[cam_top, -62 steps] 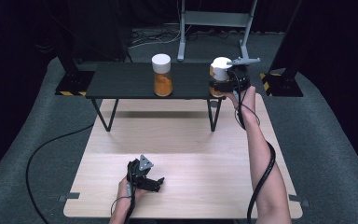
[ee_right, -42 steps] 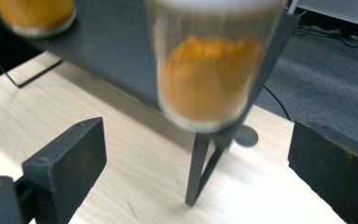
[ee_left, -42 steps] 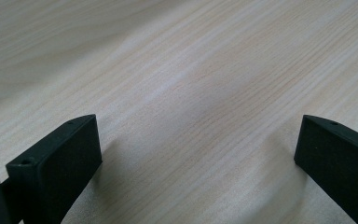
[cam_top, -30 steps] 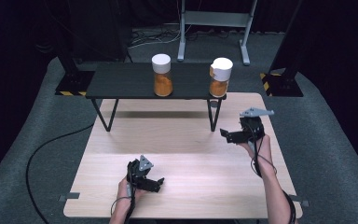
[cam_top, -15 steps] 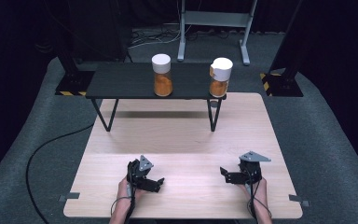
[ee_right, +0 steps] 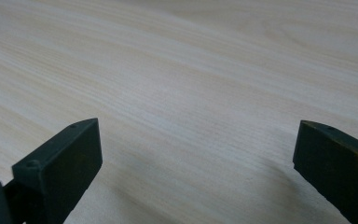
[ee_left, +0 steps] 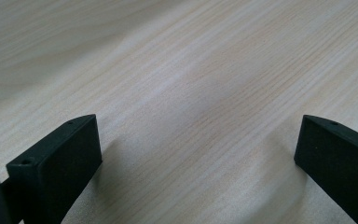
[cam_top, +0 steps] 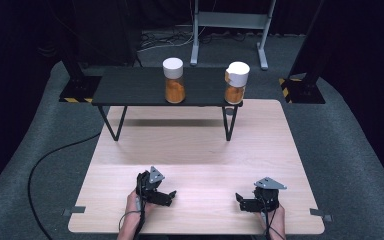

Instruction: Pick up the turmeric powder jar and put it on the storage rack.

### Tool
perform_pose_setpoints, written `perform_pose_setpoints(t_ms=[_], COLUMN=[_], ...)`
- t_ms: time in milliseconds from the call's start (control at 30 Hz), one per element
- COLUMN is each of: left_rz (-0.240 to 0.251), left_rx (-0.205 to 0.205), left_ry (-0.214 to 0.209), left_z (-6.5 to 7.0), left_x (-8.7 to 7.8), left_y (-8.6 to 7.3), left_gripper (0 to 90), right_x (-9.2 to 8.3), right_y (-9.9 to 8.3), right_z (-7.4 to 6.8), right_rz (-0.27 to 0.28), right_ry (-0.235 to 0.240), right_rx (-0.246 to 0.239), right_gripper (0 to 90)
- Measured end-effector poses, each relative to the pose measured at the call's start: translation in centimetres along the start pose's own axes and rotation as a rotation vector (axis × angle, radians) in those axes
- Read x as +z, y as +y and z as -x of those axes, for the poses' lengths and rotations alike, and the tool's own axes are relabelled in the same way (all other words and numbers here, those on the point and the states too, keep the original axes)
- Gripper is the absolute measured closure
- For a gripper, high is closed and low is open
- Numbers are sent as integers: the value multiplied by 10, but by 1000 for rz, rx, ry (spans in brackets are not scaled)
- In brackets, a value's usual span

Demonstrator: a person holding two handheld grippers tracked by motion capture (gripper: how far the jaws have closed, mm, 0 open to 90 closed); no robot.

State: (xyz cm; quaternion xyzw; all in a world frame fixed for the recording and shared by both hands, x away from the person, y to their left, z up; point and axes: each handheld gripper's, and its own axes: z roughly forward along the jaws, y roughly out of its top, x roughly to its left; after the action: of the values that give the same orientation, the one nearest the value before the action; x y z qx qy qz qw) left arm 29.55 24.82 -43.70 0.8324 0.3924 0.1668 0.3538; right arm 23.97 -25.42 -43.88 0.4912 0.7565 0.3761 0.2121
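Two jars with white lids and orange contents stand on a low black bench (cam_top: 130, 87): one jar (cam_top: 174, 82) at its middle, the other jar (cam_top: 235, 84) at its right end, lid sitting a little askew. My left gripper (cam_top: 169, 196) rests low over the wooden table (cam_top: 195, 145) at the front left. Its jaws stand open, with bare wood between them in the left gripper view (ee_left: 198, 135). My right gripper (cam_top: 240, 201) is at the front right, jaws pointing left. They have just been opening and hold nothing, as the right gripper view (ee_right: 196, 133) shows.
The bench stands on thin black legs over the table's far half. Grey carpet surrounds the table, with a black cable (cam_top: 45, 165) on the left, stand bases with yellow-black stripes (cam_top: 300, 90), and a metal frame (cam_top: 230, 25) behind.
The right hand has drawn back from the right jar on the bench and come down to the table's front right. The left hand has kept still.
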Motion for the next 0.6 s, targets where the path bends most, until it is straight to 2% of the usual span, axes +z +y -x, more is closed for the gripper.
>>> perform_pose_setpoints(t_ms=[267, 333, 367, 433, 600], left_rz=[0, 1, 0, -1, 1], left_rx=[1, 1, 1, 0, 1], left_ry=[1, 1, 1, 0, 1], left_z=[0, 0, 0, 0, 1], left_x=[0, 0, 0, 0, 0], left_y=[0, 0, 0, 0, 0], left_gripper=[0, 0, 0, 0, 0], right_x=[4, 3, 0, -1, -2], right_y=[6, 3, -2, -6, -7], right_z=[6, 9, 14, 14, 11], right_rz=[-40, -22, 6, 27, 31], right_ry=[36, 39, 47, 37, 20], right_rx=[0, 21, 53, 82, 84], right_gripper=[4, 6, 9, 11, 13])
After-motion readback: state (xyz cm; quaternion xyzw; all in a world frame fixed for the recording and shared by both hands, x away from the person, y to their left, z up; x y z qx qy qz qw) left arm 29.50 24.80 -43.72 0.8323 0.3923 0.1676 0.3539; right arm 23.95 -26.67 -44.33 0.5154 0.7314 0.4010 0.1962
